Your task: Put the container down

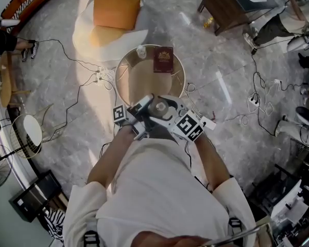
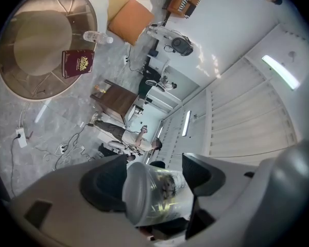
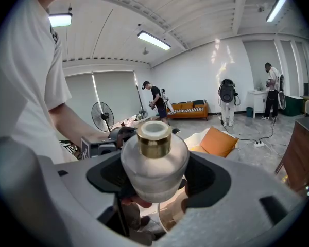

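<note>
The frosted white, round-bodied container (image 3: 154, 161) with its gold collar stands upright in the right tool (image 3: 157, 176), whose jaws are closed in on its belly from both sides. It is held in the air in front of the person's chest, about over the near rim of the round glass desk (image 1: 139, 84), and is not resting on anything. The left tool (image 2: 154, 181), close alongside, is clamped on a clear plastic cup-like piece (image 2: 153, 192) with a frosted end. Across the desk lie a dark red booklet (image 1: 163, 59) and a small clear bottle (image 1: 141, 51). My worry is that the smooth curved body could slide through the pads on the way down. It could also land too near the rim and tip off the glass.
</note>
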Motion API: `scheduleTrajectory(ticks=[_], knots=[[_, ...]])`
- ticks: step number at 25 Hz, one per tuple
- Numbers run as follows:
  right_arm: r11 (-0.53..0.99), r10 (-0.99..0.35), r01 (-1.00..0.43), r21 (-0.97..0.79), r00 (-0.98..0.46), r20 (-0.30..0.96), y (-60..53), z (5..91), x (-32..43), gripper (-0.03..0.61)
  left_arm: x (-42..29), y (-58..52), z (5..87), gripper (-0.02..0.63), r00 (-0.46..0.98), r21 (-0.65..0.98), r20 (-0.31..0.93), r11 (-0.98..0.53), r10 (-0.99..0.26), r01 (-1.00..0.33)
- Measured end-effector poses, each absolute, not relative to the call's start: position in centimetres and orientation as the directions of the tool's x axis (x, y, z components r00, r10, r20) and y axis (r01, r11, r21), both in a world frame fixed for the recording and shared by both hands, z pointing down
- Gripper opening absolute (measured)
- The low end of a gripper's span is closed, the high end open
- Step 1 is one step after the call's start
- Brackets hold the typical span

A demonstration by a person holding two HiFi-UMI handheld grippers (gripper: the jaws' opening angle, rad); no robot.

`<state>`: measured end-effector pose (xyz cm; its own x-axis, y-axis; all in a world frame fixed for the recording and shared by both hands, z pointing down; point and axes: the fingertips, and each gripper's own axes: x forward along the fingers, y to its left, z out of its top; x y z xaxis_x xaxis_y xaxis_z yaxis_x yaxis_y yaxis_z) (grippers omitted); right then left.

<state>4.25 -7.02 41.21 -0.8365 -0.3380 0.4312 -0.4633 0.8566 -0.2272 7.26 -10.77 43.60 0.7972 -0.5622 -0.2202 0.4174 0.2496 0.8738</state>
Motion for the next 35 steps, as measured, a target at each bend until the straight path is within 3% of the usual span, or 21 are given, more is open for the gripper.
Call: scheduleTrajectory(ticks=[14,35], knots=[[0.812,-0.380,-0.520,-0.264,-0.815,0.437,-9.1,43.9,3.7,0.333,6.9,-12.6,46.4,0.311,0.836,0.871,-0.192,0.303,-0.514,0.386],[0.642,-0.517,-0.700,-0.314,-0.697,0.496,-18.5,52.7,2.4,0.333,6.4,-20.7,55.6,0.311,0.943,0.834,-0.188,0.463,-0.276,0.302]])
